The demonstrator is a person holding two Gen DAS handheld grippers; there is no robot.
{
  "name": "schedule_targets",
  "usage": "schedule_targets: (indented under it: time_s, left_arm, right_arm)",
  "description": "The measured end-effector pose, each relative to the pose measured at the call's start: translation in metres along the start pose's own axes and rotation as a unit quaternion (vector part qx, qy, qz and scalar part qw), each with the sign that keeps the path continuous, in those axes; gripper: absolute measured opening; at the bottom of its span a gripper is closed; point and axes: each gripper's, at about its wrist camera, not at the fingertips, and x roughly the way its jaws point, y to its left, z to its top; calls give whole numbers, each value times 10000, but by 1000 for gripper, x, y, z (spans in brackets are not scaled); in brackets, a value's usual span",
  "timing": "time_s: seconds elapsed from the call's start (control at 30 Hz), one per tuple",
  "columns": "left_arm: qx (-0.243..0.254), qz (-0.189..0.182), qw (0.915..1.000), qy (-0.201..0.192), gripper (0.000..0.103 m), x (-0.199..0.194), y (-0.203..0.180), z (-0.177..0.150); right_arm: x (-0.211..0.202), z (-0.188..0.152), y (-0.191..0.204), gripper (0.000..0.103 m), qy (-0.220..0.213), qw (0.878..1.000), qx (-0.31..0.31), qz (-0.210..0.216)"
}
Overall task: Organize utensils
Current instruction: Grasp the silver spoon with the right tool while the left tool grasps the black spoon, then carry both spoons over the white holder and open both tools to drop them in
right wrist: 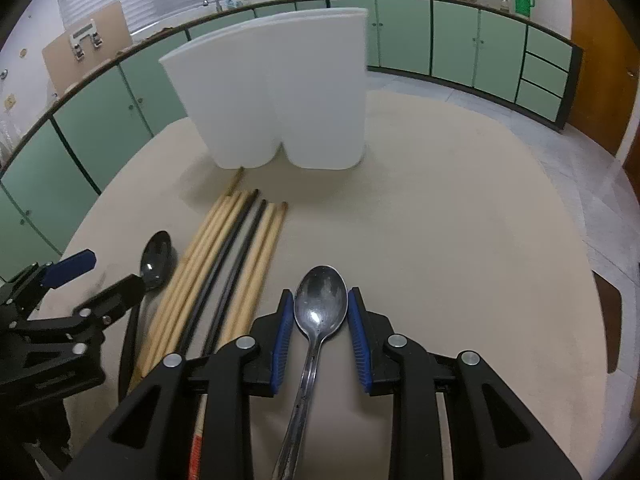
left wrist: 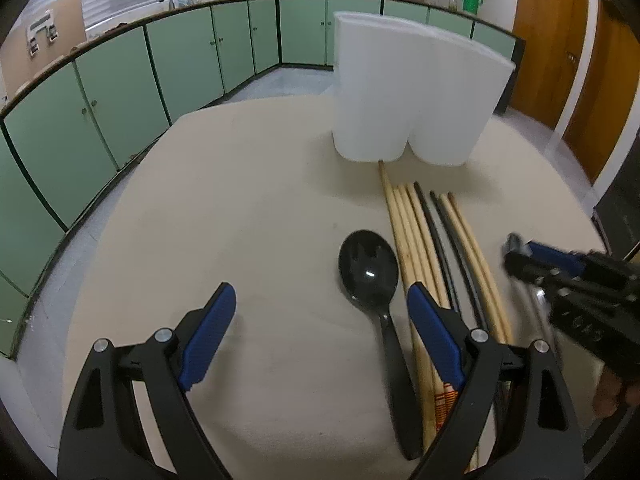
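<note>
A metal spoon [right wrist: 320, 304] lies on the beige table [right wrist: 440, 240], bowl away from me. My right gripper [right wrist: 321, 300] has its blue pads against both sides of the bowl, shut on it. A black plastic spoon [left wrist: 368, 272] lies to the left of a row of several wooden and black chopsticks [left wrist: 420, 240]. My left gripper [left wrist: 320, 288] hangs open over the table, with the black spoon's bowl between its fingers, nearer the right one and untouched. In the right wrist view the left gripper [right wrist: 112, 270] hovers over the black spoon [right wrist: 157, 258], beside the chopsticks [right wrist: 232, 264].
A white two-compartment holder [left wrist: 408, 92] [right wrist: 280, 96] stands upright at the table's far side, just beyond the chopstick tips. Green cabinets [left wrist: 112, 92] and a counter ring the room. Wooden doors [left wrist: 560, 48] are at the right. The table edge curves close on both sides.
</note>
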Motion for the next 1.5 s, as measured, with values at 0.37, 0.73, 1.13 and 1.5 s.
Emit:
schedule_targets:
  time_s: [0.37,0.73,1.13,1.5]
  left_arm:
    - [236,81,9994,233,84,15,2,-4]
    - [235,-138,9996,2,88,-2,9,4]
    - [-52,-10,9991,418,79,34,7,22]
    - [-80,-724,9973,-67,35,20,2,35]
  right_arm:
    - [-2,-2,-6,28,-32,9999,93,-75]
    - [1,1,-2,34,20,10000,37,-49]
    - [11,12,-3,37,196,9997,131,-10]
    - [-6,14,-12,28,-121,9997,173,140]
